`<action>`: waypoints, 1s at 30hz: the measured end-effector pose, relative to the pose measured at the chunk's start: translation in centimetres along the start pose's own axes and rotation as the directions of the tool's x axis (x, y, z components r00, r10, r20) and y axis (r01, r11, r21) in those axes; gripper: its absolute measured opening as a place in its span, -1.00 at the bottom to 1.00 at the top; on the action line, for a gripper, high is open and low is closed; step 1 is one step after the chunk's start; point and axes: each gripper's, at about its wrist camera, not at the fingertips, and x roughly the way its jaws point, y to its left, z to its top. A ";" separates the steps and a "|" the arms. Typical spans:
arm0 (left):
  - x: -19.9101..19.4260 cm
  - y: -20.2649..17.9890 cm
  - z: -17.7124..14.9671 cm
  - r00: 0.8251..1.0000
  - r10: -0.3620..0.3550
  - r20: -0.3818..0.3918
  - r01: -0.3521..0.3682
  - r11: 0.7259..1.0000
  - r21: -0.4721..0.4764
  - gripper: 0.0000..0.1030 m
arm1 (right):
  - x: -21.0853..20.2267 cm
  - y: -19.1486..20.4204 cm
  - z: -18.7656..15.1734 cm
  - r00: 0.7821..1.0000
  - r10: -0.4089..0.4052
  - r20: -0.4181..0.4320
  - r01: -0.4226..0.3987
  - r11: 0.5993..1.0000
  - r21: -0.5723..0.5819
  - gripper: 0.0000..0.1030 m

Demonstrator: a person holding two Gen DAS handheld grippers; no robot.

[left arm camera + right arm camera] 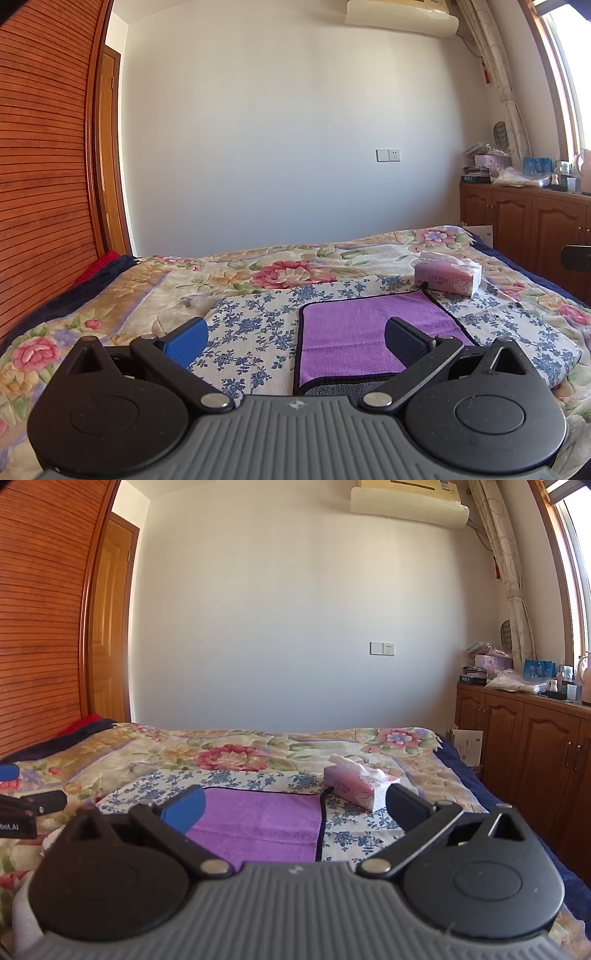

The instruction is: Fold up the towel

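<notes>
Nearest the cameras, the left hand-held gripper (295,341) and right hand-held gripper (295,808) are hovering spread wide, gripping nothing. Beyond them, the purple towel (369,332) is lying flat on a blue-flowered cloth (255,325) covering the bed (122,295). Farther back, a tissue pack (447,277) is showing tissues sticking out.

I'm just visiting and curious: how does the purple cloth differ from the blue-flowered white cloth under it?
The purple fleecy towel is plain with a dark sewn border; the white cloth with blue flowers is patterned and shows no such border. The towel is smaller and lies on top; the flowered cloth spreads wider beneath it. Both lie flat on the bed's floral blanket.
</notes>
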 end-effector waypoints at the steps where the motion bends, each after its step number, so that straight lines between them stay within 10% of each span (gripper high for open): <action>1: 0.0 0.0 0.1 1.000 0.000 0.000 0.000 1.000 0.000 1.00 | 0.0 0.0 0.0 1.000 0.000 0.000 0.000 1.000 0.000 1.00; 30: -0.2 0.0 0.4 1.000 -0.002 0.005 0.002 1.000 -0.011 1.00 | 0.0 0.1 0.0 1.000 -0.001 -0.001 0.001 1.000 -0.003 1.00</action>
